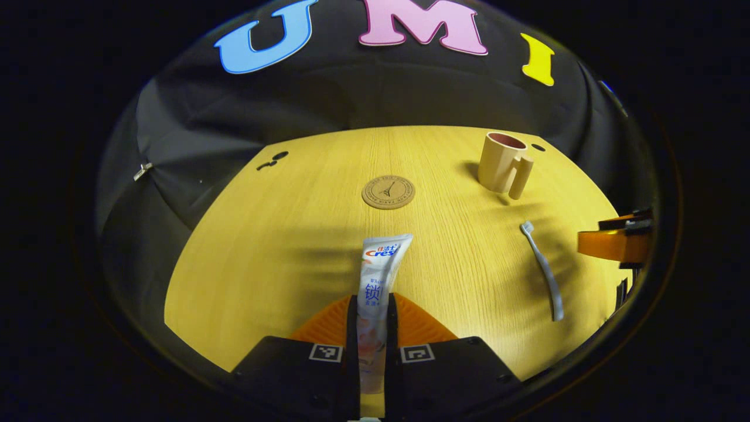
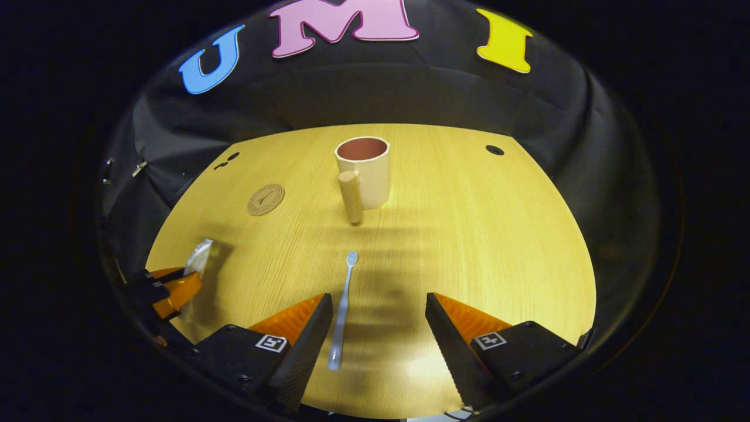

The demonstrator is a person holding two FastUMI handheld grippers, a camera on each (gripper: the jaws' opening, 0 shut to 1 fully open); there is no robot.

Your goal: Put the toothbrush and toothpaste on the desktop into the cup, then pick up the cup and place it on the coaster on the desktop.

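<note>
On the yellow wooden surface (image 1: pixel 281 246) the left claw (image 1: pixel 373 328) clenches the white toothpaste tube (image 1: pixel 379 266), the right claw (image 2: pixel 378 328) gapes beside the pale toothbrush (image 2: pixel 342 310), while the beige cup (image 2: pixel 366 173) stands unfilled, apart from the round cork coaster (image 1: pixel 388 192).

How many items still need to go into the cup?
2: the toothpaste is clamped between the left gripper fingers; the toothbrush lies on the desktop near the cup.
</note>
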